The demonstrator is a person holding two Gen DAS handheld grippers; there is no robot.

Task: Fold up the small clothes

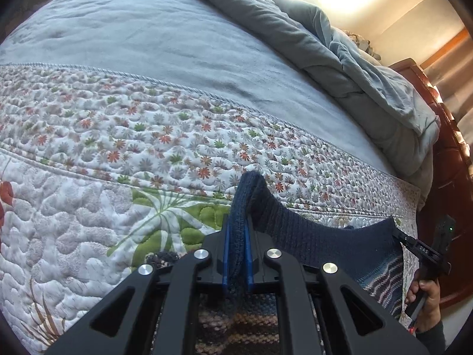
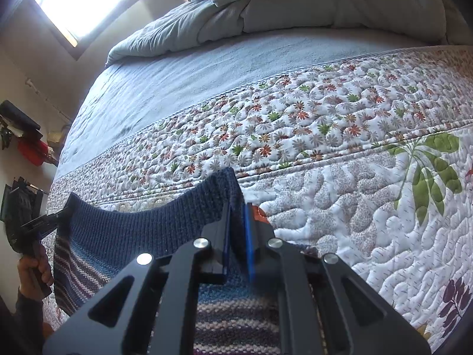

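Observation:
A small knitted garment point(image 1: 325, 242) with a dark blue ribbed band and purple-white stripes hangs stretched between my two grippers above the bed. My left gripper point(image 1: 238, 222) is shut on one corner of the blue band. My right gripper point(image 2: 238, 210) is shut on the other corner of the garment point(image 2: 133, 236). The right gripper shows in the left wrist view point(image 1: 397, 235) at the far right, and the left gripper shows in the right wrist view point(image 2: 66, 210) at the far left. The striped body hangs down below the fingers.
The bed has a white quilt point(image 1: 118, 153) with a flower print, a grey-blue sheet point(image 1: 147, 44) behind it and a bunched grey duvet point(image 1: 354, 68) at the far side. A wooden bed frame point(image 1: 452, 177) stands at the right. Red and black items point(image 2: 29, 145) hang on the wall.

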